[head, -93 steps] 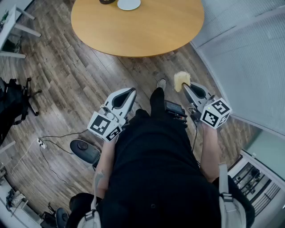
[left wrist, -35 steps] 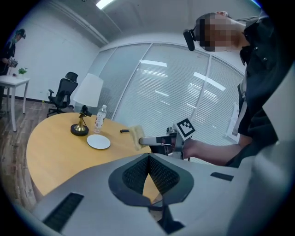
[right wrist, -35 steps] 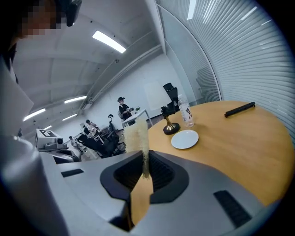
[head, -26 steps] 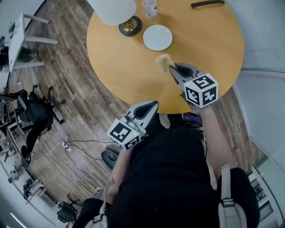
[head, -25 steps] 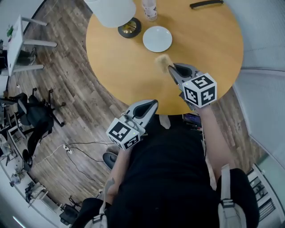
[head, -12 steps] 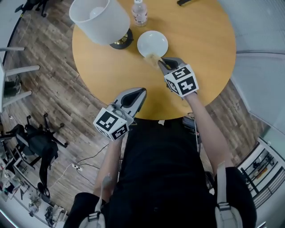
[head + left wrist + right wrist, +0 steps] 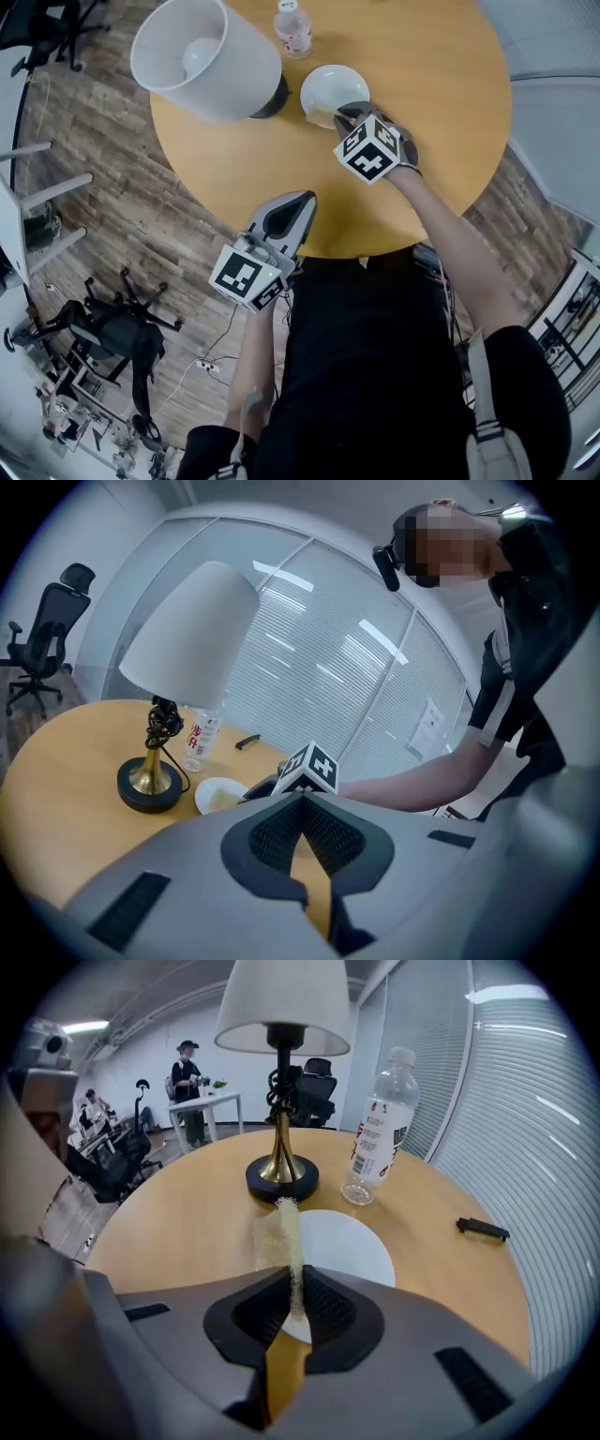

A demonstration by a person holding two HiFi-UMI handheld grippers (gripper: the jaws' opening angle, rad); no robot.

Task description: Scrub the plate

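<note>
A white plate [image 7: 337, 82] lies on the round wooden table [image 7: 422, 112], beside a lamp base. My right gripper [image 7: 343, 116] is shut on a thin yellow sponge [image 7: 284, 1234], which stands on edge over the plate's [image 7: 352, 1246] near left rim. In the right gripper view the sponge runs up from between the jaws of the right gripper [image 7: 296, 1286]. My left gripper [image 7: 296, 204] hangs shut and empty at the table's near edge, well short of the plate [image 7: 218, 794]. In its own view the left gripper [image 7: 302, 804] points toward the right gripper's marker cube [image 7: 310, 768].
A lamp with a big white shade [image 7: 202, 58] and a black-and-brass base [image 7: 281, 1179] stands left of the plate. A clear water bottle [image 7: 379, 1131] stands behind the plate. A small black item [image 7: 483, 1229] lies far right. Office chairs [image 7: 117, 319] stand on the wood floor.
The person has come up to the table. My right gripper carried the sponge forward from mid-table to the plate's near rim. The left gripper stayed by the table's edge.
</note>
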